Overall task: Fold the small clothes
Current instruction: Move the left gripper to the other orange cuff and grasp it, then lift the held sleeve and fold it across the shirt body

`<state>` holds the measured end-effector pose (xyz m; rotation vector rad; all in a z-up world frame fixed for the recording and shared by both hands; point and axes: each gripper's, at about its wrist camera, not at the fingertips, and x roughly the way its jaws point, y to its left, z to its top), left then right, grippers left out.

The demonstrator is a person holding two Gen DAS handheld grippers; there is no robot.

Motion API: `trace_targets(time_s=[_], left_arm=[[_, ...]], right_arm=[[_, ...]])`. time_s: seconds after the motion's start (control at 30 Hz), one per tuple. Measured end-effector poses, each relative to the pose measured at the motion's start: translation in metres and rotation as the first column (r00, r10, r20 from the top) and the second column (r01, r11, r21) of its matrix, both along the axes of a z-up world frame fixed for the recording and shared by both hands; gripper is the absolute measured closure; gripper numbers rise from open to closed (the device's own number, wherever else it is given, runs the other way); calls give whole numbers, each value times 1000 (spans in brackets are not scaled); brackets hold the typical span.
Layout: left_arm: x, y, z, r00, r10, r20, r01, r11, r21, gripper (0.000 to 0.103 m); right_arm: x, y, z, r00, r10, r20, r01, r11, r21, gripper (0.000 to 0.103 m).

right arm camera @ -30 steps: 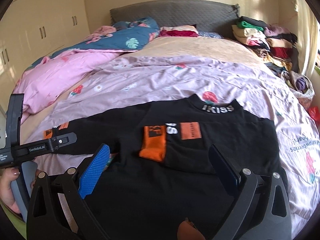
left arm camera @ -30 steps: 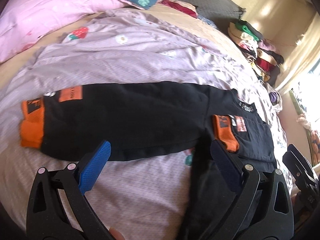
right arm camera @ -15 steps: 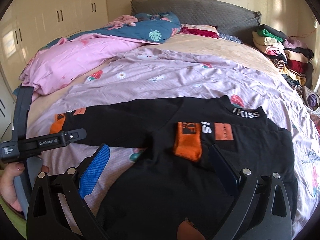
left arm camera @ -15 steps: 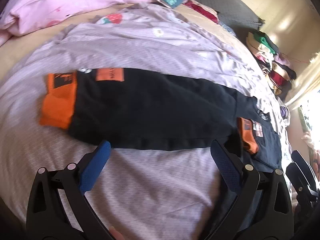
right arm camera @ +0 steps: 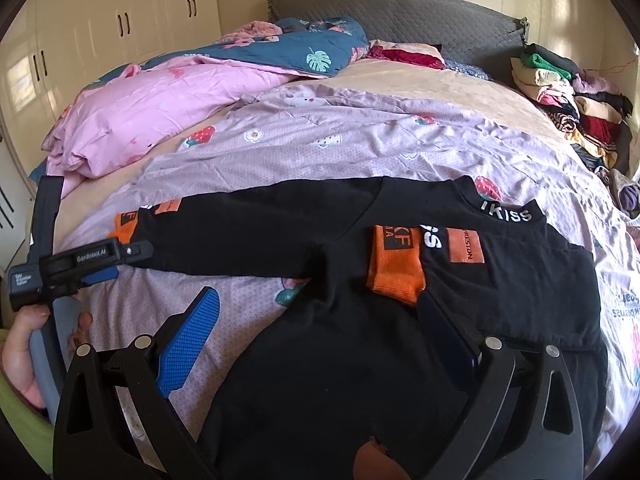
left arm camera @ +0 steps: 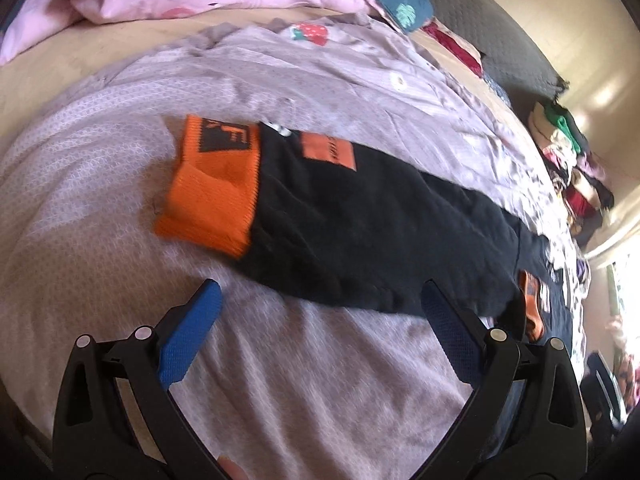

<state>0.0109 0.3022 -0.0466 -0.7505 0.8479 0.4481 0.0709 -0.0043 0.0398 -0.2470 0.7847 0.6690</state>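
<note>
Bed (right arm camera: 400,80): right view alone shows sweater (right arm camera: 340,360) collar; both grippers' jaws spread, empty.

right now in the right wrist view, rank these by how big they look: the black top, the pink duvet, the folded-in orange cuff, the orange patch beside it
1. black top
2. pink duvet, though it lies farther from the camera, so this ranking is unsure
3. orange cuff
4. orange patch, only slightly smaller than the cuff

Sunlit bedroom, grey quilted headboard (right arm camera: 400,16), cream wardrobe doors (right arm camera: 120,28), yellow walls (right arm camera: 580,8)
</note>
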Motion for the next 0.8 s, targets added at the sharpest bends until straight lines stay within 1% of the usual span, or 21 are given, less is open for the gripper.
trace_targets(time_s=[0.07, 0.17, 0.2, 0.23, 0.27, 0.3, 0.33, 0.37, 0.4, 0.43, 0.5, 0.53, 0.73, 0.8], left_arm=[[1, 10, -1, 999, 30, 21, -30, 1000, -7, 10], [5, 20, -3, 998, 66, 20, -65, 998, -8, 11], [7, 24, -3, 996, 79, 31, -79, 997, -9, 15], [8, 26, -3, 996, 86, 31, -86, 996, -1, 26], [10, 29, -2, 995, 99, 29, -99, 995, 10, 35], [11, 31, -2, 994, 105, 31, -106, 994, 16, 53], [13, 32, -1, 994, 109, 30, -110, 994, 27, 67], [14, 32, 0, 993, 112, 27, -113, 993, 40, 74], [13, 31, 6, 993, 114, 40, -117, 992, 57, 87], [12, 29, 12, 993, 106, 60, -110, 991, 76, 97], [15, 23, 27, 993, 66, 94, -77, 990, 117, 97], [15, 20, 33, 993, 52, 107, -65, 990, 124, 97], [23, 2, 68, 981, -25, 191, -1, 990, 138, 97], [31, -7, 76, 975, -49, 215, 20, 991, 131, 97]], right_arm=[[1, -4, -1, 1000, -12, -4, 13, 1000, 4, 5], [4, -11, -2, 999, -32, -13, 32, 999, 6, 5], [4, -14, -3, 999, -39, -14, 39, 999, 5, 5], [5, -17, -2, 999, -46, -13, 46, 999, 5, 5], [6, -20, -2, 999, -52, -13, 52, 999, 6, 5], [8, -24, -2, 998, -63, -14, 63, 998, 11, 5], [9, -26, -2, 997, -71, -17, 72, 997, 15, 5], [11, -30, -2, 996, -84, -20, 85, 996, 24, 5], [12, -32, -1, 996, -91, -22, 92, 995, 30, 5], [14, -36, -1, 994, -104, -25, 105, 994, 41, 5], [16, -41, 0, 992, -119, -29, 121, 992, 49, 5], [17, -44, 0, 992, -125, -31, 126, 991, 53, 5], [20, -59, 3, 987, -155, -39, 158, 984, 84, 5], [21, -63, 4, 985, -167, -38, 170, 982, 84, 5]])
